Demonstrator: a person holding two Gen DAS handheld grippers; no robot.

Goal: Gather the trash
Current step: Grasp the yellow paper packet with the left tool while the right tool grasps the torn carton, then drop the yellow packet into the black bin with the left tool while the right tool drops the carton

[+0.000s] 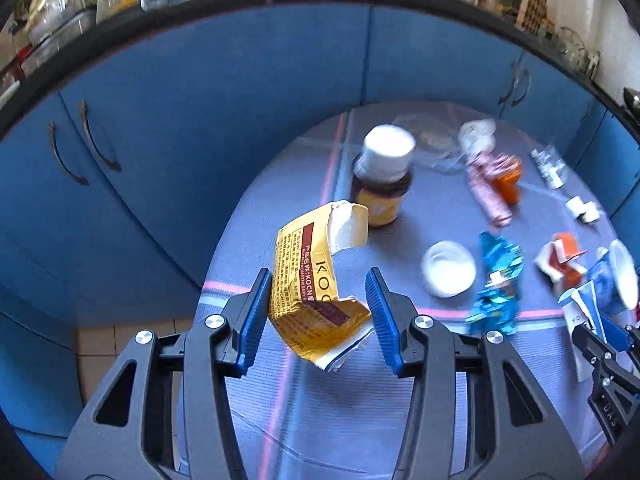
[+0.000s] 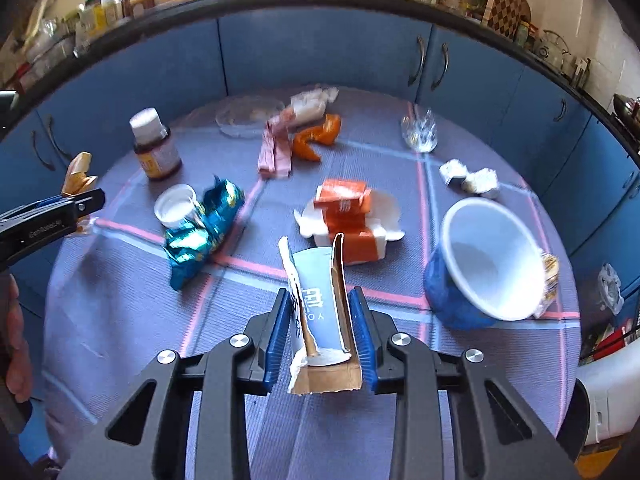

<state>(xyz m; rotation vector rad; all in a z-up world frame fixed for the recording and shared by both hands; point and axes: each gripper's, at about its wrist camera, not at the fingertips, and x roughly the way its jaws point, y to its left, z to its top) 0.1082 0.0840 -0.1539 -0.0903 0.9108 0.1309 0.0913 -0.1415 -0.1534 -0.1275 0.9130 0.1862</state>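
Note:
My left gripper [image 1: 316, 316] is shut on a torn yellow carton piece [image 1: 308, 280] with red print, holding it off the cloth-covered table [image 1: 340, 420]. In the right wrist view the same yellow carton piece [image 2: 78, 172] shows at the far left in the left gripper's fingertips [image 2: 86, 202]. My right gripper [image 2: 320, 328] is shut on a torn pale-blue cardboard box piece [image 2: 318, 304], with both blue pads pressing its sides. In the left wrist view that box piece [image 1: 580, 308] sits at the right edge.
On the plaid cloth [image 2: 120, 300] lie a brown bottle [image 2: 154, 144] with a white cap, a white lid [image 2: 176, 206], a teal foil wrapper [image 2: 204, 228], an orange carton [image 2: 348, 216], a tipped white cup [image 2: 492, 256], a pink wrapper [image 2: 276, 148] and small foil cups [image 2: 472, 178]. Blue cabinets [image 1: 200, 120] ring the table.

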